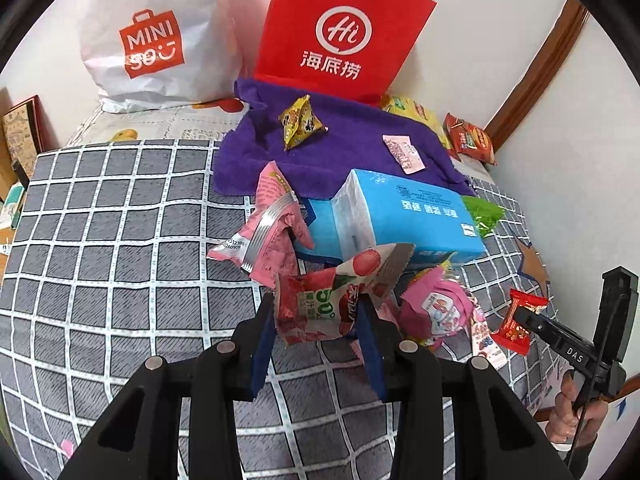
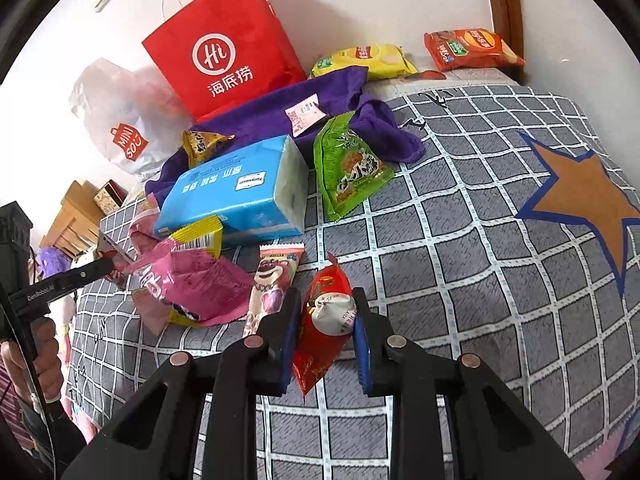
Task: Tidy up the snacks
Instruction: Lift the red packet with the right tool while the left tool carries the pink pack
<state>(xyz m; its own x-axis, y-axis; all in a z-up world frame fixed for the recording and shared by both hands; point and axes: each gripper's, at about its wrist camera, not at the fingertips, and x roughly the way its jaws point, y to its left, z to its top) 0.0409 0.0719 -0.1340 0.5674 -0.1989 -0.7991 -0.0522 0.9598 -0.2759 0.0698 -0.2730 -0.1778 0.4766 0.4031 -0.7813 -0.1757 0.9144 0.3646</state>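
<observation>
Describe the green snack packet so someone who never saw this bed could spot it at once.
Start at the red paper bag standing against the wall, then drop to the blue tissue pack lying in front of it. The green snack packet lies just right of that pack, its top edge overlapping the purple towel; it is the only green wrapper here.

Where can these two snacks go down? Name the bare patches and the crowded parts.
Free: checked bedspread left of the pink packets, and the stretch between the green packet and the star patch. Crowded: around the blue tissue pack and on the purple towel.
</observation>
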